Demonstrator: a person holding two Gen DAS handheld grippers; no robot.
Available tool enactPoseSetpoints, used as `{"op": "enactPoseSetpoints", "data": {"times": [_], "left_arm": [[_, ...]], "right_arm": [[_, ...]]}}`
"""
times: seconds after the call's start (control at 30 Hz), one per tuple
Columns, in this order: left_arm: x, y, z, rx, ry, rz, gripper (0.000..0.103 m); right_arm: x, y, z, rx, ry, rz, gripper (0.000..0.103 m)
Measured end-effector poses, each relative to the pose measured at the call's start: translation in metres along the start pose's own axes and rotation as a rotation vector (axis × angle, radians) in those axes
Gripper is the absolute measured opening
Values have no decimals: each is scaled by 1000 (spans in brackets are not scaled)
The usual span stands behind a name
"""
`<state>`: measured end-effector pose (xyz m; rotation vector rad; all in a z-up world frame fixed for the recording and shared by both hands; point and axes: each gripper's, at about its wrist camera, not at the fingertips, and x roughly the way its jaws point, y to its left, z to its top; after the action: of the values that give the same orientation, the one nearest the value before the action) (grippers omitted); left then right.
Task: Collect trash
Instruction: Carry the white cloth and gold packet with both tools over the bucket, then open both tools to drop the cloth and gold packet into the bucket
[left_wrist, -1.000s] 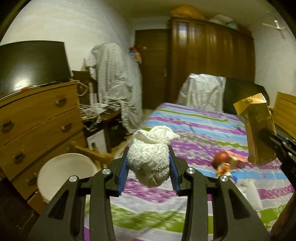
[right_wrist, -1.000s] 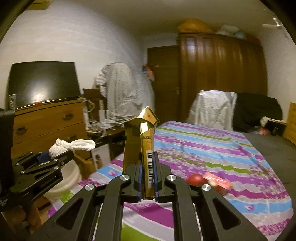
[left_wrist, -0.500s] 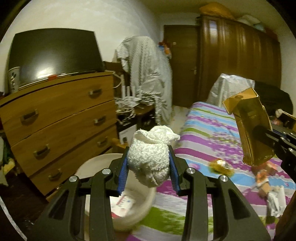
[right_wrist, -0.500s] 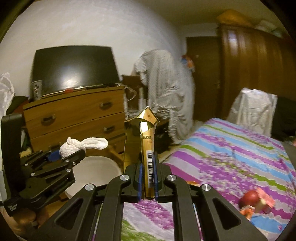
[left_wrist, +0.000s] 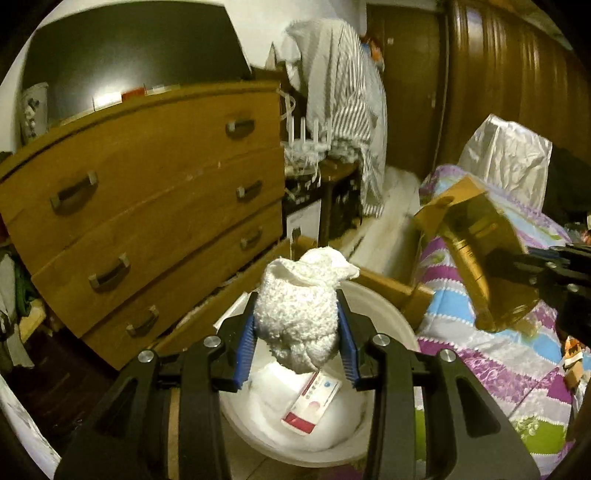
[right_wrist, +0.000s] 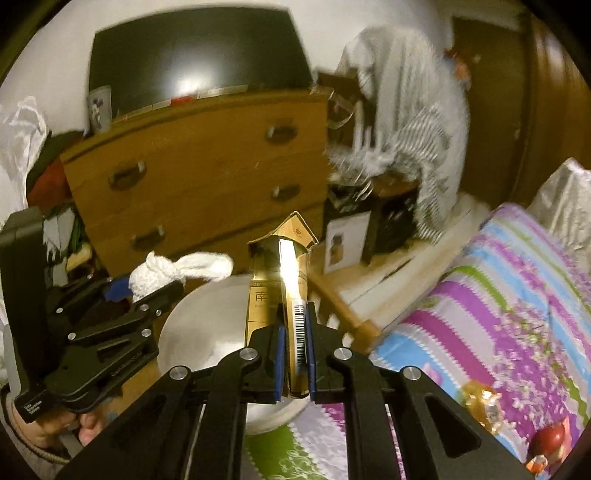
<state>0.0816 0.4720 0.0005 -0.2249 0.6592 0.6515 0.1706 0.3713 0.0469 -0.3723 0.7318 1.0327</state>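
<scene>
I'm at the drop-off step: both loads are carried up to the white bin (left_wrist: 388, 317) that stands on the floor between the wooden dresser (left_wrist: 155, 206) and the bed (left_wrist: 517, 354). My left hand-held gripper (left_wrist: 297, 347) is clamped, pads partly apart, on a crumpled white cloth (left_wrist: 299, 314), which hangs directly over the bin's mouth; inside I can see white paper and a small red-and-white packet (left_wrist: 312, 404). My right hand-held gripper (right_wrist: 295, 354) is squeezed nearly flat on a gold carton (right_wrist: 280, 280), gripped at its barcoded lower end and standing upright, its torn flap at the top. From the right wrist view the carton sits over the bin's near edge, not clearly over its centre.

Next, I judge, the left pads need only part to let the cloth fall. The carton should come further over the opening first and tip downward, or it could catch the rim and land on the bedspread. More wrappers (right_wrist: 480, 406) lie on the bed.
</scene>
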Motion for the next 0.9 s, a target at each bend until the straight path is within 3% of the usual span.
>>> {"op": "enactPoseSetpoints", "data": {"times": [0.13,0.4,0.77,0.83,0.9], "left_arm": [[25,11,2,14,98,-18,37],[58,26,-2,14,207,-21,37],[75,33,-10,16,251,-20,37],[77,34,-10,14,249,-17,39],[78,36,-11,14,251,-6,48]], "right_arm": [[42,-1,11,-25,143,32,10],[96,-2,13,-49,290,55,10],[102,-12,2,-58,312,57,10],[103,-12,2,-59,307,51,11],[103,-14,3,-46,297,55,12]]}}
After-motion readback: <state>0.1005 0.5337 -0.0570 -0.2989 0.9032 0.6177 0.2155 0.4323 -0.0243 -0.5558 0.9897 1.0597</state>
